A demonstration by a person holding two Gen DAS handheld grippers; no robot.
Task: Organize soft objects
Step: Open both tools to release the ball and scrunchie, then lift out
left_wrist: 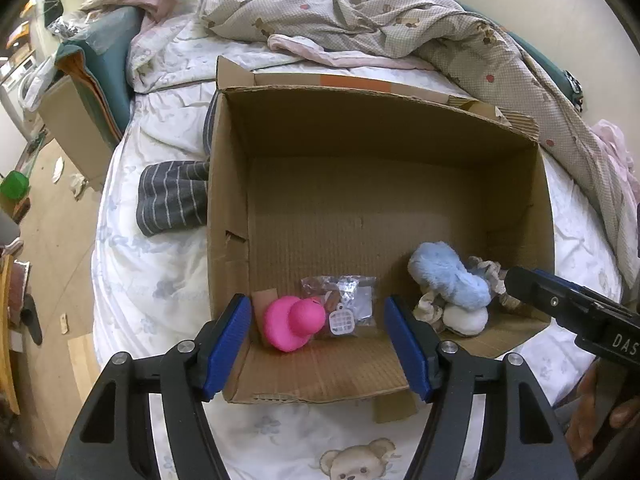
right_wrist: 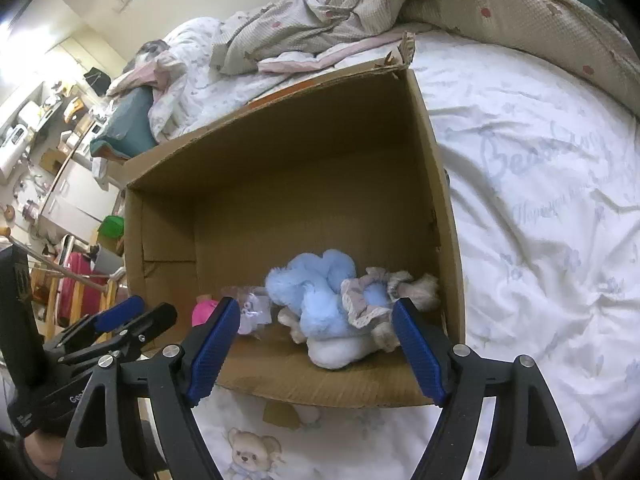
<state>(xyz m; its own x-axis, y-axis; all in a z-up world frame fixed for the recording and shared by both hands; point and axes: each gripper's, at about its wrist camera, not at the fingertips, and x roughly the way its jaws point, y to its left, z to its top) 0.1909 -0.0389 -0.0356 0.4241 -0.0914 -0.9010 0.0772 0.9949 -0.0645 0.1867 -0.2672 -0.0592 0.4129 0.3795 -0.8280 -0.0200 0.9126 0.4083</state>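
1. Cardboard box [left_wrist: 360, 184] sits open-topped on the bed sheet [left_wrist: 160, 280], flaps up, both grippers at its near edge.
2. Left gripper [left_wrist: 318, 344] – fingers spread wide, nothing between the blue pads [left_wrist: 228, 344]; it hangs over the box's near-left corner, just above the near wall.
3. Right gripper [right_wrist: 316, 346] – fingers also wide apart, holding nothing; it sits at the box's near-right corner, above the plush pile. In the left wrist view only its black body with one blue pad shows, at the right edge [left_wrist: 560, 300].
4. Soft items in the box, near-right corner: light blue fluffy plush [right_wrist: 316, 292] lying on a white soft piece [right_wrist: 340, 352], with a frilled beige-grey scrunchie-like fabric [right_wrist: 368, 300] tangled against it. All touching each other.
5. Near-left corner of the box: pink rounded toy [left_wrist: 292, 322] on the floor of the box, touching a clear plastic packet [left_wrist: 348, 300] with small bits inside – contents too small to tell.
6. Rest of the box floor is bare cardboard.
7. Outside the box, to its left on the sheet: grey striped garment [left_wrist: 172, 200], touching the box's left wall.
8. Behind the box: rumpled checked quilt [left_wrist: 400, 16] with bear print, piled across the far side of the bed.
9. Bear motif [right_wrist: 252, 452] printed on the sheet near the grippers.
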